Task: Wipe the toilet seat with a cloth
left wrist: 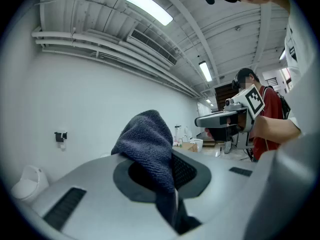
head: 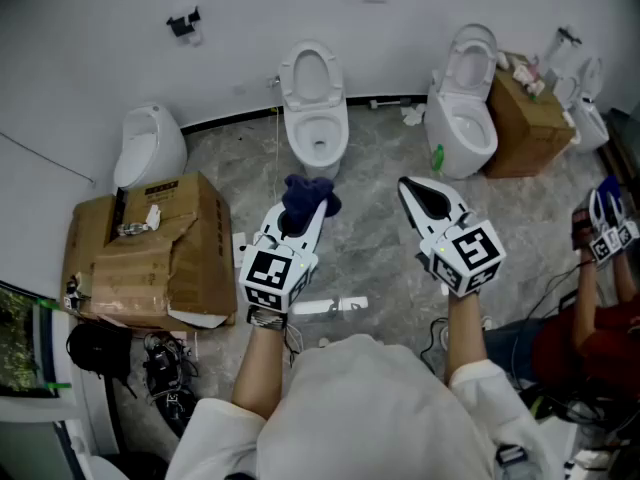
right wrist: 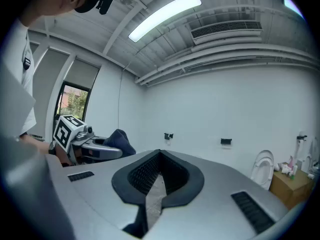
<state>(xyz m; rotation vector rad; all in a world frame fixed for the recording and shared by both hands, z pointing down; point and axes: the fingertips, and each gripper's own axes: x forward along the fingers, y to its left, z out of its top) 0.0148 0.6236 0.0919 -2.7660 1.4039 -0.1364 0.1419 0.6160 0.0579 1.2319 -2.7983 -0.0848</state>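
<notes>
Grey marbled floor (head: 370, 258) underfoot, white wall (head: 250, 8) at the far side. Held both forearms (head: 262, 368) forward out of white sleeves (head: 480, 383), each gripper level, its marker cube (head: 272, 273) nearest the body.

Clenched the left gripper (head: 300, 220) on a dark blue cloth (head: 308, 196). Pinched it low between the pads, with the rest bunched up over the jaw tips and spilling forward past them. Held the right gripper (head: 424, 194) just beside the left, apart from it, jaws pressed together on nothing, with only a sliver of floor visible through the slit.

Had a torn box (head: 150, 253) at the left, a black bag (head: 95, 353) nearer beside it, and a person (head: 590, 333) in red at the right edge.

Faced a toilet (head: 318, 133) straight ahead of the cloth, seat (head: 310, 73) raised toward the wall. Hung the cloth in the air short of the bowl, touching neither rim nor seat.

Stood with a urinal (head: 148, 148) left of that toilet, against the wall. Made out a second toilet (head: 463, 108) to the right, another box (head: 525, 123) just beside it. Spotted two small black fittings (head: 185, 23) high on the wall, farthest of all.
</notes>
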